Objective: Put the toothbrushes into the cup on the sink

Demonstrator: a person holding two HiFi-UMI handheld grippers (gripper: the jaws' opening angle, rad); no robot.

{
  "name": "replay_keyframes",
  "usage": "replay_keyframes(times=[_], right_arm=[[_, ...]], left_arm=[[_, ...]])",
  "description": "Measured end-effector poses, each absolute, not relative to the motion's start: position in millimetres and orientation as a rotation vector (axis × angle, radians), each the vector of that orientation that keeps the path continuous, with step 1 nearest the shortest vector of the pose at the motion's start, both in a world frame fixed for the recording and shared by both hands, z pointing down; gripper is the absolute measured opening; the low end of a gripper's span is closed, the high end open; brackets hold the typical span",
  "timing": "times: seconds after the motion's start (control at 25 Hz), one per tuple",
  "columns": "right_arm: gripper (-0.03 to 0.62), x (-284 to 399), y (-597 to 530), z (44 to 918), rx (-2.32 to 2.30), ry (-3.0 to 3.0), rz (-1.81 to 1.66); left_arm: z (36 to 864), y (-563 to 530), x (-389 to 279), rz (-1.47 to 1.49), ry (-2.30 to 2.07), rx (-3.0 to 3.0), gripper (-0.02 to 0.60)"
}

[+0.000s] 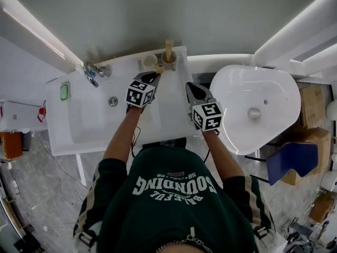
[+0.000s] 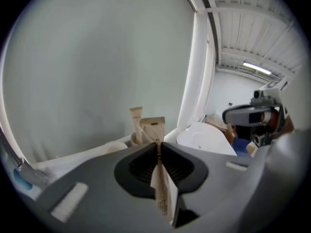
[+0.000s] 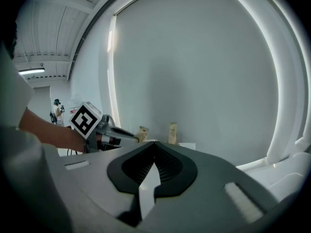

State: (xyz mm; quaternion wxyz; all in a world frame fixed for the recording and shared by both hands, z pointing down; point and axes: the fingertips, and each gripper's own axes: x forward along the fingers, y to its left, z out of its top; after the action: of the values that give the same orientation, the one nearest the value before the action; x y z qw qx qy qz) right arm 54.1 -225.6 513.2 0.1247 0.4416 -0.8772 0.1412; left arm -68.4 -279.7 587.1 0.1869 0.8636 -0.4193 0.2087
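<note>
Tongs of the left gripper [image 2: 158, 152] are clamped on a toothbrush in a brown paper wrapper [image 2: 164, 193]. The wrapper runs edge-on through the pinch, its lower end hanging towards the camera and its upper end rising past the tips. In the head view this gripper is held above the white bench [image 1: 171, 117], close to the far edge, with its tips just beside the cup [image 1: 169, 64]; whether the wrapper touches the cup cannot be determined. The cup stands at the far edge of the bench against the grey wall [image 1: 174, 15], and a second wrapped toothbrush [image 1: 168, 47] stands upright in it. A pale cup [image 1: 149, 61] stands just beside it, on the side nearer the tap [image 1: 92, 73]. The sink bowl [image 1: 89, 123] occupies the left part of the bench, with a green item [image 1: 64, 91] at its left rim. The right gripper [image 3: 154, 147] is held above the right part of the bench, nearer the person and farther from the cup than the left gripper. Its tongs are together at the tips. A pale strip shows in the gap behind them, and it cannot be told whether this is a held thing or the bench seen through the gap. A white oval basin [image 1: 253, 109] lies beyond the right edge of the bench.
</note>
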Motion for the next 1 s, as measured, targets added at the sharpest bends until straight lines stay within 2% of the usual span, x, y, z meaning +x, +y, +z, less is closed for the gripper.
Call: replay_keyframes(times=[0.48,1.0], right_arm=[[0.005,35.8,-219.0,516.0,1.249,-2.545,0.405],[0.005,44.6,-218.4,530.5,1.302,-2.487,0.454]], left_arm=[[504.7,-338.5,-130.0,0.312,-1.467,2.501,0.084],[500.9,-386.1,-129.8,0.251,-1.440,2.519,0.084]])
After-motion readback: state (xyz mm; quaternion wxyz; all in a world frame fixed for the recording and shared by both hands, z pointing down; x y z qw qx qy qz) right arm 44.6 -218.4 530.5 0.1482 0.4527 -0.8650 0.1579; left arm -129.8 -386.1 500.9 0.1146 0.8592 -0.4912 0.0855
